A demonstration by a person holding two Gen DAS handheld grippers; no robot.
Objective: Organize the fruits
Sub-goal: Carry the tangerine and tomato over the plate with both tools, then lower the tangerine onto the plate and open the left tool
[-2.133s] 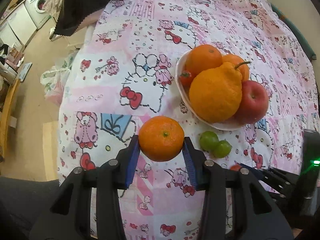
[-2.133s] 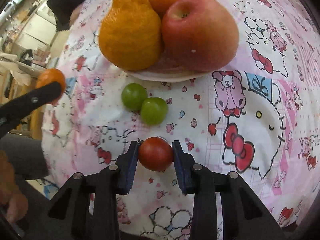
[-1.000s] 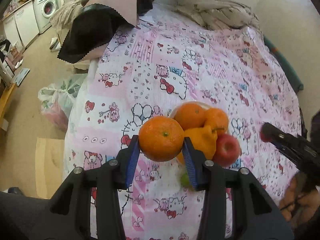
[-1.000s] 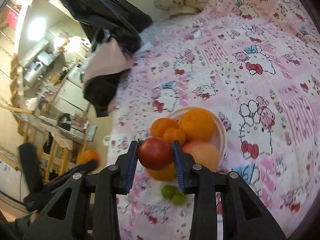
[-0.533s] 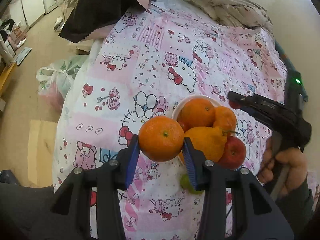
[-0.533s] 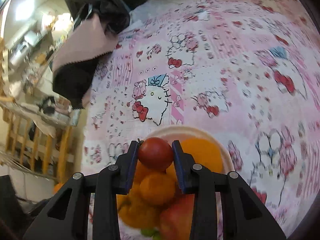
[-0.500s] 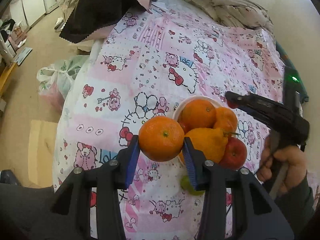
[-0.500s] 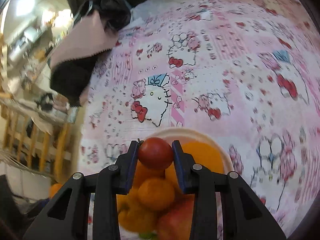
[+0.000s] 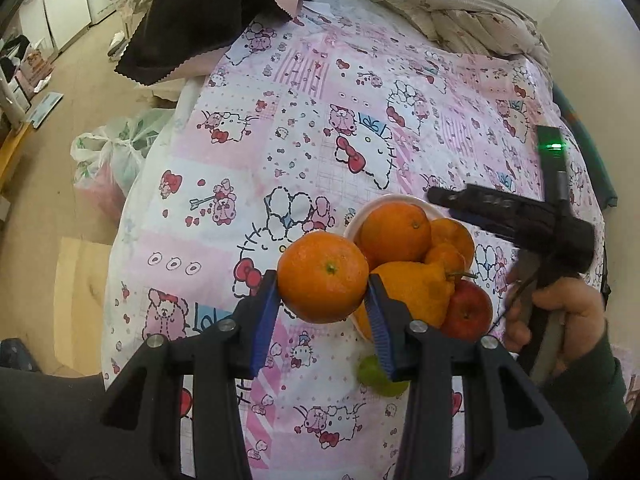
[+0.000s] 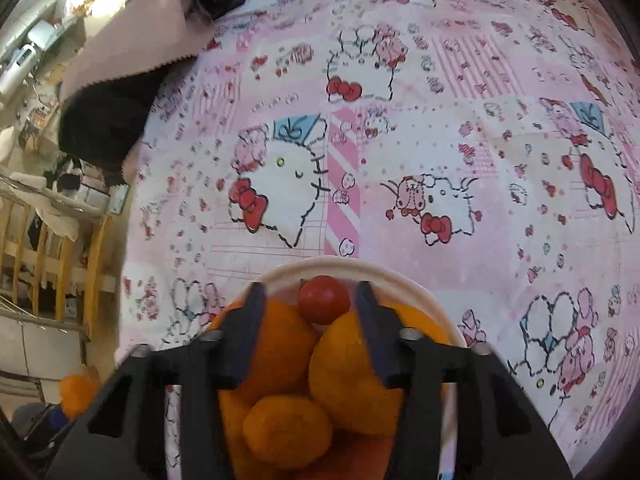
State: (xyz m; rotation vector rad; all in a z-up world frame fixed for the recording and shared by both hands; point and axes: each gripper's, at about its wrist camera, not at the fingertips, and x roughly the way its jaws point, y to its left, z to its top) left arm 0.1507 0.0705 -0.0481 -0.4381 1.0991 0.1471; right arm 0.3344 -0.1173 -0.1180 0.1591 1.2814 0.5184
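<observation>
My left gripper is shut on a round orange, held above the bed near the white bowl. The bowl holds several oranges, a knobbly orange citrus and a red apple. My right gripper hovers over the bowl with its jaws opening. A small red tomato lies between them on the piled oranges, and neither pad touches it. In the left wrist view the right gripper reaches in over the bowl from the right. Green fruit lies on the sheet below the bowl.
The bed is covered by a pink cartoon-print sheet. A black and pink cloth hangs off its far left corner, and a rumpled blanket lies at the far end. A plastic bag sits on the floor to the left.
The right gripper's jaws have spread and the tomato has left them, resting now on the fruit in the bowl. The left gripper still holds its orange and has hardly moved.
</observation>
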